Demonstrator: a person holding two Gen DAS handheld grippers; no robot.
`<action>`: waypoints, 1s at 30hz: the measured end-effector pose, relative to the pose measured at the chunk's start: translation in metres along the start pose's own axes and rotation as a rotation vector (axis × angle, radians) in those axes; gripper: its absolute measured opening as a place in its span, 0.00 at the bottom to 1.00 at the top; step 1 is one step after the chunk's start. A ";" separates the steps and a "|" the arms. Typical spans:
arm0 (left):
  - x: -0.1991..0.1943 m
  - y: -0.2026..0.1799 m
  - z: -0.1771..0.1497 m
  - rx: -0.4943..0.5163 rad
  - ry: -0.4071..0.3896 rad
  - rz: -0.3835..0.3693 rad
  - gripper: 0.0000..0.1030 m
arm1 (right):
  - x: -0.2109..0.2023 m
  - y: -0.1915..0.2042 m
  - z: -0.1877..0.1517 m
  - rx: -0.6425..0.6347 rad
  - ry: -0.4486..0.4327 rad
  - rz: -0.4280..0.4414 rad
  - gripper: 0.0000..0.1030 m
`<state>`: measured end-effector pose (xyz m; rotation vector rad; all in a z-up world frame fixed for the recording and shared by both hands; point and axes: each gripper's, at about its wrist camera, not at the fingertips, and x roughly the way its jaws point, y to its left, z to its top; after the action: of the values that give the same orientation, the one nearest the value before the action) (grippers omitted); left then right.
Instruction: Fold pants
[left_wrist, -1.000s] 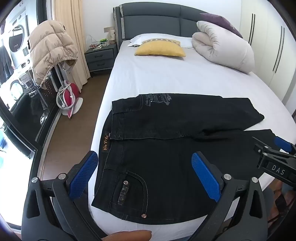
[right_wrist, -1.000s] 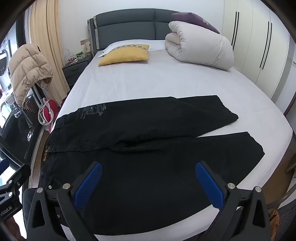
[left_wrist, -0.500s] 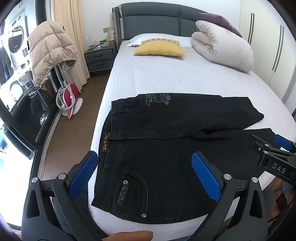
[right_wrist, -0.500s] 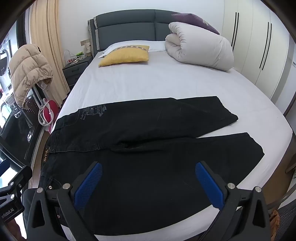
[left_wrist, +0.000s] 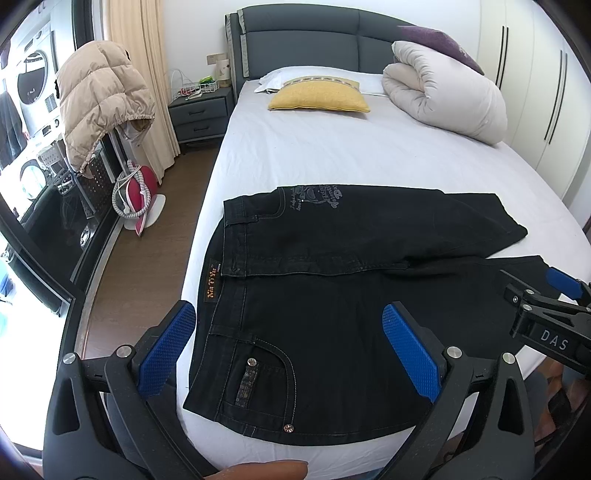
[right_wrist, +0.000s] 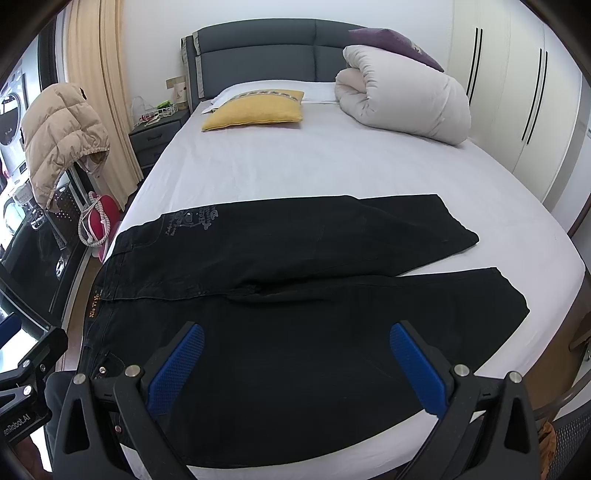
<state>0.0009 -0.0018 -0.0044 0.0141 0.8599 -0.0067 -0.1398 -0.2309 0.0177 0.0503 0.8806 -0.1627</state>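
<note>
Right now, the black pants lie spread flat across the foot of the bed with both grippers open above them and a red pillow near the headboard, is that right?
Not quite: the pillow near the headboard is yellow, not red, as the right wrist view shows. The black pants do lie flat, with the left gripper and right gripper open.

Both wrist cams sit at the foot of the bed (left_wrist: 332, 155), looking toward the headboard (right_wrist: 258, 51); left cam further left, both sharing the mattress.

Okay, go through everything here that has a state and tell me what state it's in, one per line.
Black jeans: spread flat across the bed, legs apart, unfolded.
Left claw: open, holding nothing, over the waistband end.
Right claw: open, holding nothing, over the near leg.
White duvet: rolled up by the headboard.
Beige puffer jacket: hung up beside the bed.
Nightstand drawers: closed.
</note>
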 end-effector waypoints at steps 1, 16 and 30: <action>0.000 0.000 0.000 0.000 0.001 -0.001 1.00 | 0.000 0.001 0.000 -0.001 -0.001 0.000 1.00; 0.001 0.005 -0.003 -0.002 0.006 -0.002 1.00 | 0.002 0.004 -0.003 -0.008 0.003 0.003 1.00; 0.002 0.005 -0.003 -0.002 0.007 -0.004 1.00 | 0.002 0.005 -0.002 -0.010 0.006 0.004 1.00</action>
<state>-0.0004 0.0034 -0.0076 0.0111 0.8673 -0.0093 -0.1396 -0.2263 0.0146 0.0429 0.8869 -0.1541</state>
